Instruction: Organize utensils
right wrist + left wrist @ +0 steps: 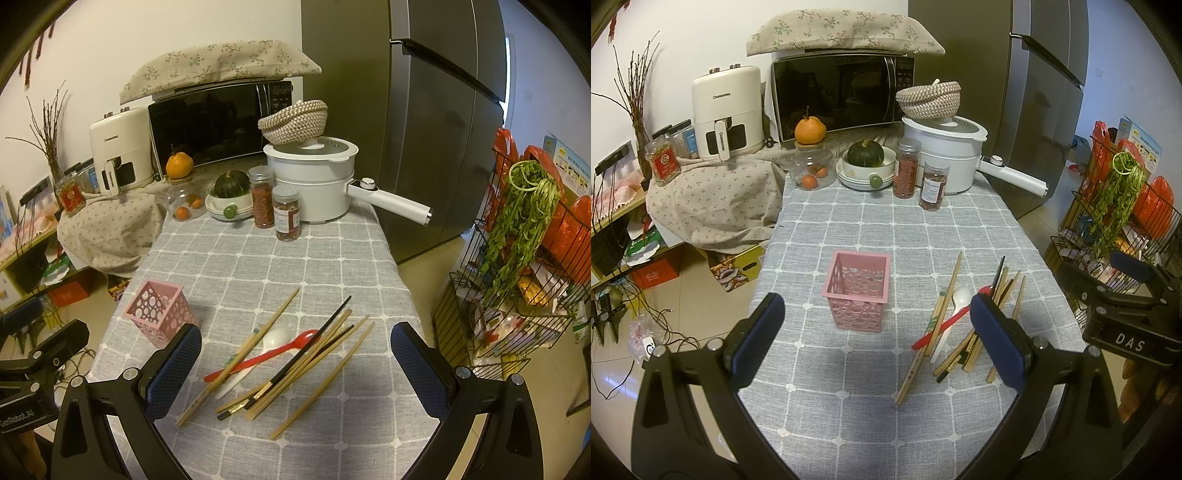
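A pink perforated utensil holder (857,291) (159,312) stands empty on the grey checked tablecloth (857,229). To its right lies a loose pile of wooden and black chopsticks (975,325) (306,365), with a red spoon (945,325) (273,350) and a white spoon (955,310) (273,339) mixed in. My left gripper (877,343) hovers open just in front of the holder, its right finger overlapping the pile. My right gripper (295,363) is open above the pile, with nothing between its fingers.
At the table's far end stand a white electric pot (314,184), two spice jars (275,206), a bowl with a green squash (866,162) and a glass jar (812,170). A microwave (842,92) sits behind. A wire rack (517,288) stands to the right.
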Available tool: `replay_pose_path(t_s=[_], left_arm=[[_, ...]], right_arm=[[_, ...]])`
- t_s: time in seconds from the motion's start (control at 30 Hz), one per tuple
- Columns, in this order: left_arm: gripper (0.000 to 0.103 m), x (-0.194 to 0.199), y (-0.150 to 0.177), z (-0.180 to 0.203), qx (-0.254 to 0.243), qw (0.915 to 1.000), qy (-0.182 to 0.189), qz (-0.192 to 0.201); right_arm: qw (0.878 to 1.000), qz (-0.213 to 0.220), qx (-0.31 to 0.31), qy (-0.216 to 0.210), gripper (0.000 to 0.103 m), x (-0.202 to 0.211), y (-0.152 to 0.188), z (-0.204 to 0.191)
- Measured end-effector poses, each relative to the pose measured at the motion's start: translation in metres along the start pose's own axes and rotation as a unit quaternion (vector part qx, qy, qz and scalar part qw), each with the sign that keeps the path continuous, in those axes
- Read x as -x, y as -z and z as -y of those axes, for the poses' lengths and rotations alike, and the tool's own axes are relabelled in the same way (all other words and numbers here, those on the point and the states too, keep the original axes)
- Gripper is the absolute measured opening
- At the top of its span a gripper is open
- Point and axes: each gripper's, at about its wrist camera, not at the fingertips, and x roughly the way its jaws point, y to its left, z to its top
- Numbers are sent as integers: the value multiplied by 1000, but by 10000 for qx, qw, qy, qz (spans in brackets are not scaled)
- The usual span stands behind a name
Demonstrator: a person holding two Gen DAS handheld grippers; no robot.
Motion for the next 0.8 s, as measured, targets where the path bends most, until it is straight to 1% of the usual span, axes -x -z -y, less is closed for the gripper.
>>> replay_pose_path(t_s=[0.57, 0.8], left_arm=[[100, -1, 0, 1, 4, 10000, 11, -3], [100, -7, 1, 8, -101, 9997, 163, -115]], right_arm=[[10000, -27, -10, -15, 103, -1, 0, 0], [10000, -47, -24, -6, 103, -2, 2, -1]])
